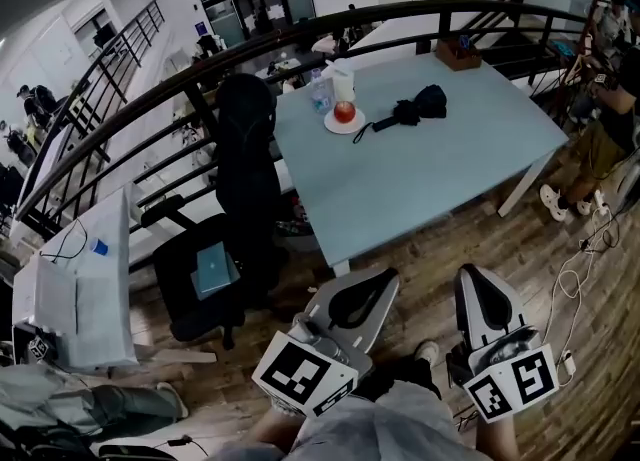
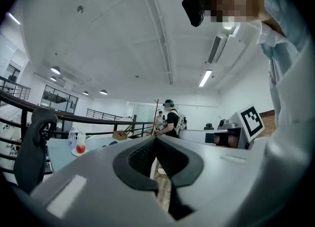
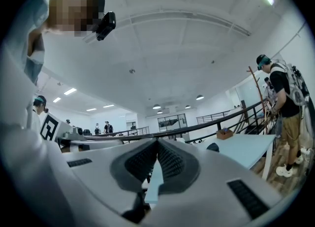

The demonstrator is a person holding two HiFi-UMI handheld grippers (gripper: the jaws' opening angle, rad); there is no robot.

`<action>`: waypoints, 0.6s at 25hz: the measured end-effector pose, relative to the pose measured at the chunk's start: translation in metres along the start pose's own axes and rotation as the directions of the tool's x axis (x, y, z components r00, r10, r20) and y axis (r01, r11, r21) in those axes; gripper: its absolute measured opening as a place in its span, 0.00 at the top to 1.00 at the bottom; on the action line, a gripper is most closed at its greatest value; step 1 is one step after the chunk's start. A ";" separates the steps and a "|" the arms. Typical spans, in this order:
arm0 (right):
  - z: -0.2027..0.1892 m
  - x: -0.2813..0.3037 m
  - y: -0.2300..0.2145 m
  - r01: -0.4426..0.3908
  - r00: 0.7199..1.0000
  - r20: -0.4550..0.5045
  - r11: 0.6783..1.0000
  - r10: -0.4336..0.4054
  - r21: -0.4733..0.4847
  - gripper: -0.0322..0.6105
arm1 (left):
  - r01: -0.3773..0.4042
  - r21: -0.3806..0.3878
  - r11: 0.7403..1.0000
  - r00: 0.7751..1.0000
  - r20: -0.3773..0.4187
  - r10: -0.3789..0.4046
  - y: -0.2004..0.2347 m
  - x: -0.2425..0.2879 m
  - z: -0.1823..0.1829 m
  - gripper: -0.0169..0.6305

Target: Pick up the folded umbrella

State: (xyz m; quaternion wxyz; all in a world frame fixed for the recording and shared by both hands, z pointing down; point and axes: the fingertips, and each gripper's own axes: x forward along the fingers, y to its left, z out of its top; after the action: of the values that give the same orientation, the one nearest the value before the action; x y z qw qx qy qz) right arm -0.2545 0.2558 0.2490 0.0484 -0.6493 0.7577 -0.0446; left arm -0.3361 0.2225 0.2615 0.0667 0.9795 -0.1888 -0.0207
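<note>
One folded umbrella (image 1: 410,109), black, lies on the far half of the pale blue bench (image 1: 430,179), strap end toward a white plate (image 1: 344,123) just left of it that holds a red apple (image 1: 344,111). A clear bottle (image 1: 320,95) stands just beyond the plate; its label is too small to read. A wooden box (image 1: 458,53) sits at the far right corner. A black office chair (image 1: 245,164) stands at the bench's left side.

Well short of all this, over the wood floor (image 1: 560,349), the person holds both tools low and close to the body, side by side and pointing level toward the bench. The left claw (image 1: 385,277) (image 2: 156,138) is closed tip to tip with nothing in it, and the right claw (image 1: 470,274) (image 3: 157,141) likewise. The left marker cube (image 1: 305,374) and right marker cube (image 1: 512,384) show black-and-white squares, no words.
</note>
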 end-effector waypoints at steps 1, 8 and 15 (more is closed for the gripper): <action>0.002 0.002 -0.006 -0.008 1.000 0.005 1.000 0.008 0.005 0.95 | -0.006 0.001 1.000 1.000 0.001 0.006 0.000 0.005 0.000 0.97; 0.009 0.007 -0.067 -0.031 1.000 0.002 1.000 0.031 0.003 0.95 | -0.030 -0.034 0.999 0.999 0.018 0.031 -0.009 0.065 0.005 0.97; 0.020 0.003 -0.142 -0.036 0.999 0.000 0.999 0.036 0.008 0.95 | -0.085 -0.078 0.993 0.996 0.035 0.088 -0.019 0.126 0.007 0.97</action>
State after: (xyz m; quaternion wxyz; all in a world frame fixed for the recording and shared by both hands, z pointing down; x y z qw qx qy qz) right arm -0.1132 0.2307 0.2476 0.0516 -0.6353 0.7691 -0.0469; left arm -0.2127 0.1925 0.2503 0.1012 0.9666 -0.2313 -0.0438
